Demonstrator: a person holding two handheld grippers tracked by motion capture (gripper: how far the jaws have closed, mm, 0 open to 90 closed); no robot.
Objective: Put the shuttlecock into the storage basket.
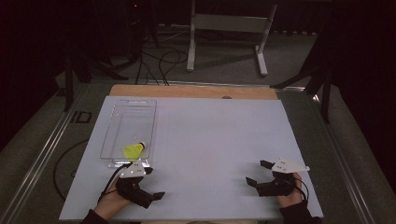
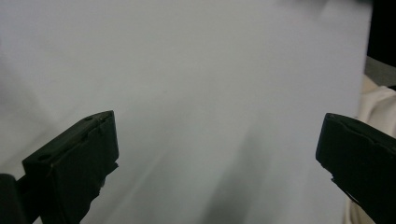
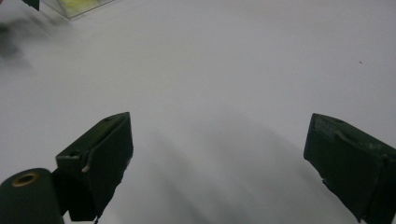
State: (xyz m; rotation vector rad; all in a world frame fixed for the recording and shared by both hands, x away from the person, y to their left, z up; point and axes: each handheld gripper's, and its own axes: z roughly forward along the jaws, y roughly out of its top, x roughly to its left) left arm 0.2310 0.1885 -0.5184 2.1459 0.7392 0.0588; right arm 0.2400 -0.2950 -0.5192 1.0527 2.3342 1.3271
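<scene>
A yellow shuttlecock [image 1: 134, 150] lies inside a clear plastic box [image 1: 116, 122] at the box's near end, on the left of the white board [image 1: 210, 140]. My left gripper [image 1: 154, 183] rests on the board just in front of the box, jaws wide apart with nothing between them; the left gripper view has the left gripper [image 2: 217, 154] over bare white board. My right gripper [image 1: 257, 172] sits at the near right, also open and empty. In the right gripper view the right gripper [image 3: 219, 154] faces across the board, and the box corner [image 3: 56, 6] with a yellow patch of the shuttlecock [image 3: 81, 3] is at the top left.
The board lies on a wooden table top [image 1: 187, 90] whose far edge shows behind it. Beyond stand a white frame's legs [image 1: 191, 51] and floor cables [image 1: 159, 65]. A pale cloth [image 2: 376, 105] shows at the right edge of the left gripper view.
</scene>
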